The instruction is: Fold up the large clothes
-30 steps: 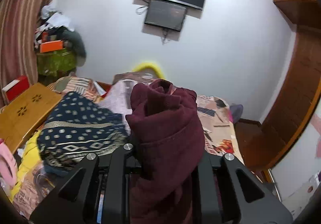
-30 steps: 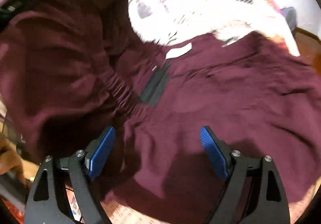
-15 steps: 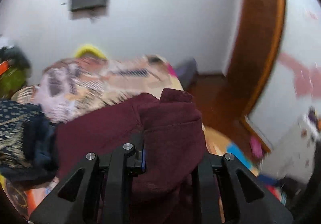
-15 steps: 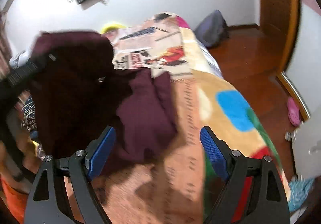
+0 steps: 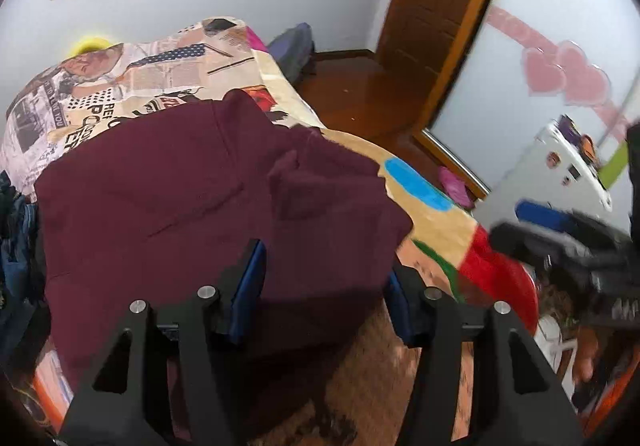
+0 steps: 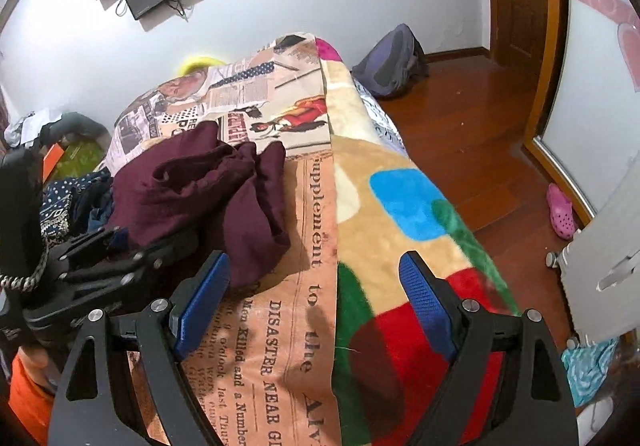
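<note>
Showing in left wrist view: left gripper (image 5: 320,286), jaws parted around the maroon garment (image 5: 180,186), which lies on the bed (image 5: 420,190); sheet print partly legible, "PO…".
Right wrist view: right gripper (image 6: 316,298), jaws apart, empty; newsprint sheet (image 6: 280,326) reads "DISASTER NEAR", "Supplement"; wooden floor (image 6: 480,134), backpack (image 6: 388,62).
</note>
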### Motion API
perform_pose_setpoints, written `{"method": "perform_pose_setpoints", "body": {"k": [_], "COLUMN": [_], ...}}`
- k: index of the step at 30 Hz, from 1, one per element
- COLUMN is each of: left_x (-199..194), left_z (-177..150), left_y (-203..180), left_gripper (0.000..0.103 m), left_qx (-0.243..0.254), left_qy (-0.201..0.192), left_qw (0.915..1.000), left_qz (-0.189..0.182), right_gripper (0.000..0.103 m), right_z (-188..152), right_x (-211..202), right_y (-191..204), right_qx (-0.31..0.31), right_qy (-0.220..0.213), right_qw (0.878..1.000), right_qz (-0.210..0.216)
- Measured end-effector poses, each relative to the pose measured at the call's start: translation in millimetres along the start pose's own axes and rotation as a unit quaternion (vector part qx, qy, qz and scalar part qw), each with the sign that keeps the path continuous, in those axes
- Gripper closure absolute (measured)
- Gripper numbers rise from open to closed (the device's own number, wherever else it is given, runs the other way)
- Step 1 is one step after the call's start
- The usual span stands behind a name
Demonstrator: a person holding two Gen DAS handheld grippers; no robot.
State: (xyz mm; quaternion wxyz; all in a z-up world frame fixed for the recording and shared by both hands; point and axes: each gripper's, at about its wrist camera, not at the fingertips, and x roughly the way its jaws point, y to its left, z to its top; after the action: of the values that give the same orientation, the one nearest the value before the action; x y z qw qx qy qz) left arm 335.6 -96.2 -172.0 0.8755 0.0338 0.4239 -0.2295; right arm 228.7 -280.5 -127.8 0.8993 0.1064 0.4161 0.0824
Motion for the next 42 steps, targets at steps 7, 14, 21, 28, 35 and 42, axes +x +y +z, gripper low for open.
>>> {"method": "perform_pose_setpoints", "body": {"k": [7, 14, 21, 28, 35, 42], "left_x": [-44.9, -84.6, -74.8, -40.6, -31.9, -51.1], "left_z": [-18.9, -26.5, -43.1, -77.0, -95.1, -86.4], "left_y": [7.1, 55.0, 119.8, 136.9, 130.0, 130.8], "left_gripper": [0.042, 0.031, 0.031, 0.019, 0.014, 0.014], "left_qx": [0.022, -0.001, -0.080, -0.110, -0.107, -0.080], "left_qy": [-0.027, -0.073, -0.043, -0.001, 0.013, 0.008], "left_qw": [0.9992, 0.9911, 0.9867, 0.9880, 0.9896, 0.9894], "left_qz": [0.021, 0.112, 0.135, 0.109, 0.096, 0.121], "right_gripper": [0.019, 0.019, 0.019, 0.019, 0.016, 0.014], "right_z": [8.3, 28.8, 37.4, 28.5, 17.2, 30.4], "right_x": [-5.1, -3.1, 26.1, 73.2, 88.3, 72.3], "right_y": [18.4, 64.8, 106.9, 94.1, 50.7, 65.8], "right_qx": [-0.033, -0.095, -0.137, -0.158, -0.116, -0.136], "right_qy": [-0.020, -0.036, -0.021, 0.034, 0.083, 0.089], "right_qw": [0.999, 0.994, 0.987, 0.987, 0.989, 0.985], "right_qz": [0.007, 0.043, 0.085, 0.024, 0.050, 0.051]}}
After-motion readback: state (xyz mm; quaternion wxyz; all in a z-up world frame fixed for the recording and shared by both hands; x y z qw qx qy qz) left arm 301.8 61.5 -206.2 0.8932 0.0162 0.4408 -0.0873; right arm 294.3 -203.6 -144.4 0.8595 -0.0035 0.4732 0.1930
